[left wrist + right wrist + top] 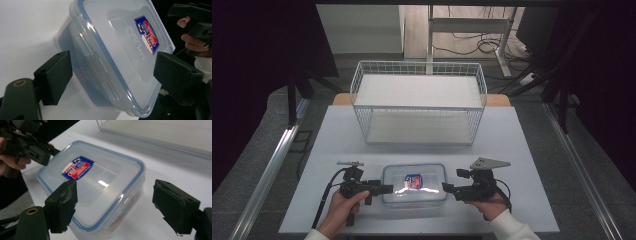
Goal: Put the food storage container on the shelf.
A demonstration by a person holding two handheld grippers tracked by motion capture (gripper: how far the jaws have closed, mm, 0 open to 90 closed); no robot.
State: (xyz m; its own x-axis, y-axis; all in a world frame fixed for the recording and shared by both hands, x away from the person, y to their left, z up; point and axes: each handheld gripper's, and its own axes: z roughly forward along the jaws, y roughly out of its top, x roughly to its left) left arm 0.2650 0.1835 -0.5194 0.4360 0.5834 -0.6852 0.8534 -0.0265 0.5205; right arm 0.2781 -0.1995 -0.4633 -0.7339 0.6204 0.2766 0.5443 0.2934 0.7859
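Observation:
A clear plastic box (414,185) with a blue-rimmed lid and a red and blue label (413,181) lies on the white table (337,145) near its front edge. My left gripper (387,189) is at the box's left end. In the left gripper view the box (112,50) reaches between the jaws, and my left gripper (112,75) stands open around its edge. My right gripper (445,188) is at the box's right end. In the right gripper view it (115,205) is open, one jaw over the lid (100,180) and the other over bare table.
A white wire basket (419,102) with two shelves stands at the back of the table, its open side facing me. Metal rails run along both sides of the table. Cables and a desk frame lie on the floor beyond.

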